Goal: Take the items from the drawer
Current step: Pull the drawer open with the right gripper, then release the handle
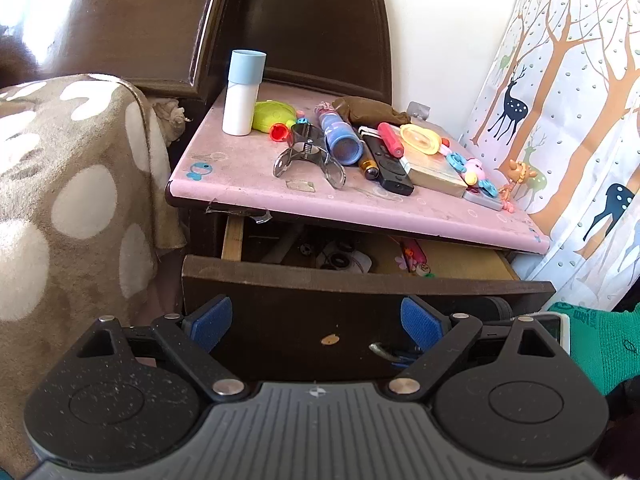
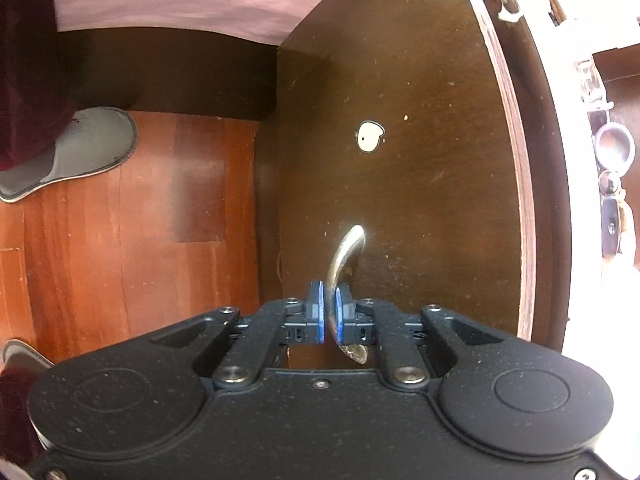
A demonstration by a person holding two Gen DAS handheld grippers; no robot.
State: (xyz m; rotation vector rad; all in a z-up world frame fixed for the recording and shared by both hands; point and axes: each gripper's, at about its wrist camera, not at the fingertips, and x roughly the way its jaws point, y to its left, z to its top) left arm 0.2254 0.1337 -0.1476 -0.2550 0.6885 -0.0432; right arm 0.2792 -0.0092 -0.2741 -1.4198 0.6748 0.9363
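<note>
Far left, spotted brown blanket (image 1: 60, 200), draped against the nightstand. Pink nightstand top (image 1: 248, 184), crowded: white-and-blue tube (image 1: 242, 94), clear clamp (image 1: 308, 154), black remote (image 1: 386, 164), toy rattle (image 1: 472, 170). Beneath, drawer (image 1: 360, 276) pulled partly out, small items inside, mostly hidden under the overhanging top. Left gripper (image 1: 316, 322) spread wide, empty, before the drawer front. Right gripper (image 2: 329, 312) clamped narrowly on metal handle (image 2: 346, 254). Grey slipper (image 2: 76, 148) on the wooden floor.

Narrow gap over open drawer (image 1: 360, 280), roofed by overhanging desk (image 1: 360, 212). Blocked left by blanket (image 1: 80, 200), right by curtain (image 1: 580, 140).
</note>
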